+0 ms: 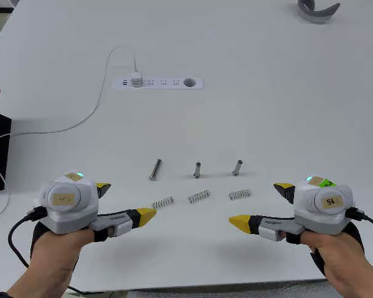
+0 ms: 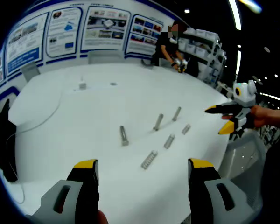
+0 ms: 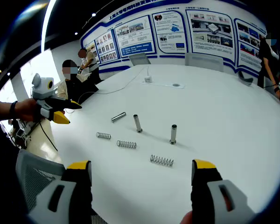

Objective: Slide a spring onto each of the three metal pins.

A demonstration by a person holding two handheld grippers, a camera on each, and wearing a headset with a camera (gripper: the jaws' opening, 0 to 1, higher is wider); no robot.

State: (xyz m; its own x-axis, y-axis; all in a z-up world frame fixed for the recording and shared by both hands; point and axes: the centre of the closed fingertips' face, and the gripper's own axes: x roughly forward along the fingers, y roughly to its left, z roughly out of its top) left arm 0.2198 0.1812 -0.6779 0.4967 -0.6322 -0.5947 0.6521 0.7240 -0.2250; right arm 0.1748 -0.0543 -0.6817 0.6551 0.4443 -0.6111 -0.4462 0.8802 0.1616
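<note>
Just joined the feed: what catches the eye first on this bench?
Midway across the table the middle pin and right pin stand upright, while the left pin lies flat. Three springs lie in a row just nearer the person, none on a pin. The left hand-held gripper and right hand-held gripper hang open over the near edge, holding nothing.

On the white desk (image 1: pixel 267 118), 3 springs (image 1: pixel 199 197) lie in a row just nearer than 3 pins (image 1: pixel 198 169); the left pin (image 1: pixel 155 169) lies flat. The left hand-held gripper (image 1: pixel 127 200) and the right hand-held gripper (image 1: pixel 258 203) hover near, jaws apart.
</note>
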